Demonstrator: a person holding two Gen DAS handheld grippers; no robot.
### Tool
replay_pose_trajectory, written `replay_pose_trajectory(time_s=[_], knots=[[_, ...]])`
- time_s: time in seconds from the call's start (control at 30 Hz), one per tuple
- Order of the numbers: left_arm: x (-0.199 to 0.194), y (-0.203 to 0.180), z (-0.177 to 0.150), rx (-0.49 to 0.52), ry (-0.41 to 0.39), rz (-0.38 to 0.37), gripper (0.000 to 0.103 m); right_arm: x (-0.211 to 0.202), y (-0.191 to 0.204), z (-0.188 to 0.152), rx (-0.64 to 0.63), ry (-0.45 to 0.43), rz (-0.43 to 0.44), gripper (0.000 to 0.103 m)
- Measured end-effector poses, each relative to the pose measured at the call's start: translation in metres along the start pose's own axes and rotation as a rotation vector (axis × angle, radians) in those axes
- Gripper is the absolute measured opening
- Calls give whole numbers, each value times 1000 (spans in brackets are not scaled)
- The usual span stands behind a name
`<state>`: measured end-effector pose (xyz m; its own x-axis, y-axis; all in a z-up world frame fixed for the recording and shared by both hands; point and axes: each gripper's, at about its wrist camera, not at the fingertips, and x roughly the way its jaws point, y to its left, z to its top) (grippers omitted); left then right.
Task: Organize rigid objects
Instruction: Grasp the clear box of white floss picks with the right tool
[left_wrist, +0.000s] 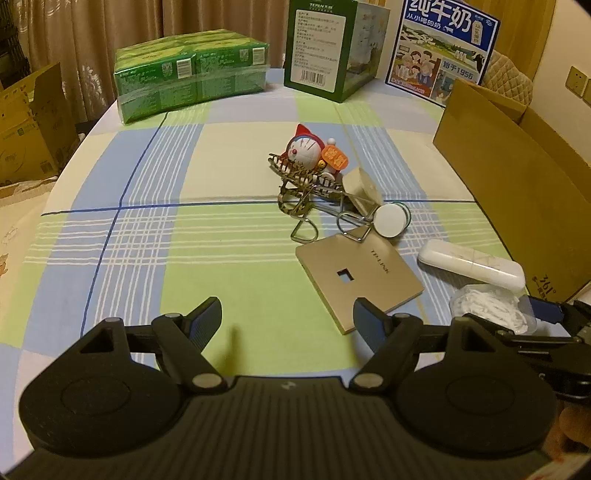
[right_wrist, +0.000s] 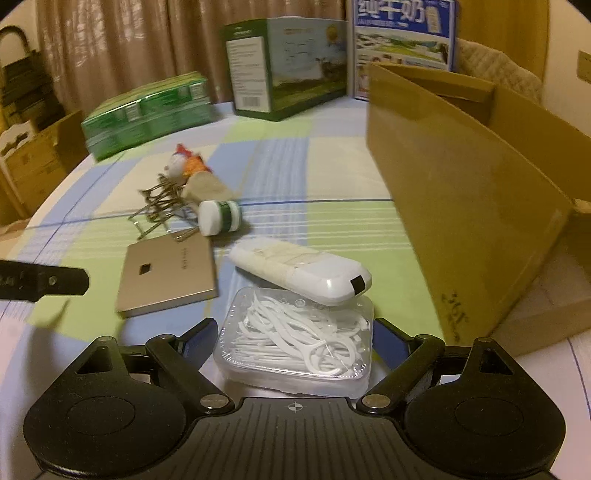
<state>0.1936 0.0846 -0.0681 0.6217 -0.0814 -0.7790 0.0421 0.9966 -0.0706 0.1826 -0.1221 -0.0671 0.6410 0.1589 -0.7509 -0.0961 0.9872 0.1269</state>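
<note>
Warm, dim indoor light; fisheye bending and dark corners at the edges; right wrist view smeared beyond its gripper (right_wrist: 293, 332).

Left gripper (left_wrist: 286, 319) jaws apart over bare checked tablecloth (left_wrist: 147, 229), nothing between them. Gold TP-Link wall plate (left_wrist: 358, 280) just ahead of the right fingertip, lying flat. Beyond it a pile: metal wire puzzles (left_wrist: 314, 201), Doraemon figure (left_wrist: 306, 149), white-capped bottle (left_wrist: 391, 219) on its side. To the right: white remote (left_wrist: 472, 264), clear floss-pick box (left_wrist: 491, 308), cardboard box (left_wrist: 517, 192). Right gripper (left_wrist: 546, 314) at the floss-pick box.
</note>
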Motion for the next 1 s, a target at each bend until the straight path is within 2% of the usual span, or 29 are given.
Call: replay_pose_trajectory(time_s=[0.13, 0.2, 0.47, 0.5, 0.53, 0.57, 0.6, 0.67, 0.8, 0.83, 0.87, 0.93, 1.0], knots=[[1, 1, 0, -3, -1, -5, 75, -4, 9, 1, -26, 13, 113, 86], [1, 3, 0, -9, 0, 0, 75, -6, 15, 1, -51, 2, 142, 86], [3, 4, 0, -13, 2, 5, 75, -8, 8, 17, -54, -61, 86, 84], [4, 3, -1, -11, 4, 2, 75, -6, 7, 17, -63, -56, 64, 76], [5, 2, -1, -9, 5, 1, 75, -4, 5, 18, -65, -59, 27, 50], [6, 1, -1, -6, 5, -2, 75, -5, 0, 20, -60, -66, 24, 41], [8, 0, -2, -5, 3, -7, 75, -2, -3, 22, -51, -49, 24, 36], [13, -1, -3, -14, 16, -12, 75, 0, -5, 25, -71, -44, 13, 33], [18, -3, -2, -14, 23, -20, 75, -3, -7, 23, -74, -38, 26, 35], [18, -5, -2, -11, 20, -22, 75, -4, -7, 21, -68, -34, 35, 43], [18, -6, -1, -8, 18, -25, 75, -6, -7, 19, -65, -32, 39, 62], [18, -7, -1, -4, 14, -27, 75, -10, -7, 14, -43, -35, 48, 83], [18, -8, 0, 0, 16, -25, 75, -13, -4, 9, -57, -27, 60, 86]])
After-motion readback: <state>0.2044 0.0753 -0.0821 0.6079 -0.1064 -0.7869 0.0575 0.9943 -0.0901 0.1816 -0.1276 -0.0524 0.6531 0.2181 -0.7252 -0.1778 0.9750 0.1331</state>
